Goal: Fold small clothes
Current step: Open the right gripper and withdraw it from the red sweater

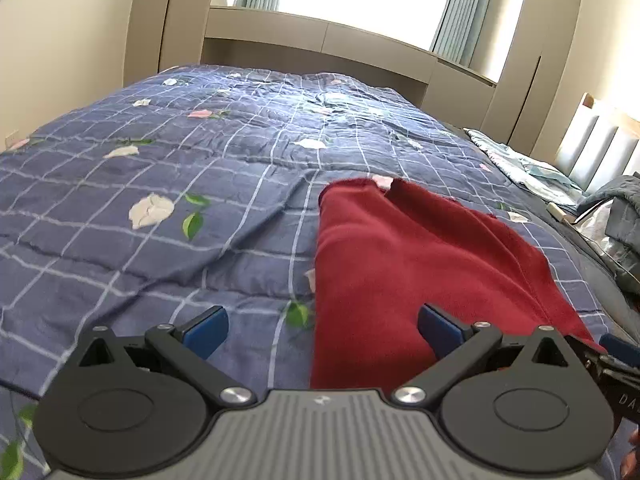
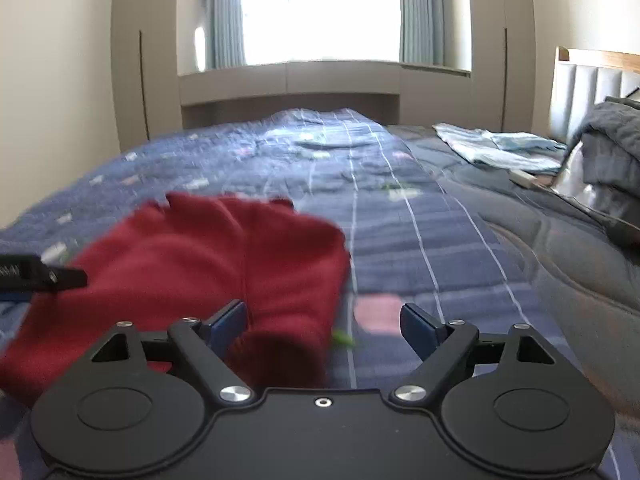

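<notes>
A dark red garment (image 1: 400,260) lies flat on the blue checked bedspread (image 1: 160,160), its two cuffed ends pointing away from me. My left gripper (image 1: 324,330) is open wide just above the near edge; the right blue pad (image 1: 440,332) hovers over the red cloth and the left pad over bare bedspread. In the right wrist view the same garment (image 2: 220,248) fills the left half, blurred. My right gripper (image 2: 324,324) is open, the cloth's right edge lying between its jaws beside the left pad (image 2: 230,322), unpressed. Each gripper shows in the other's view: the right gripper (image 1: 616,356) and the left gripper (image 2: 40,276).
Folded pale blue clothes (image 2: 500,146) lie at the far right of the bed, with a small white object (image 2: 522,178) beside them. A grey pile (image 2: 612,148) rests against the padded headboard (image 2: 588,80). A bright window and beige cabinets stand beyond the bed.
</notes>
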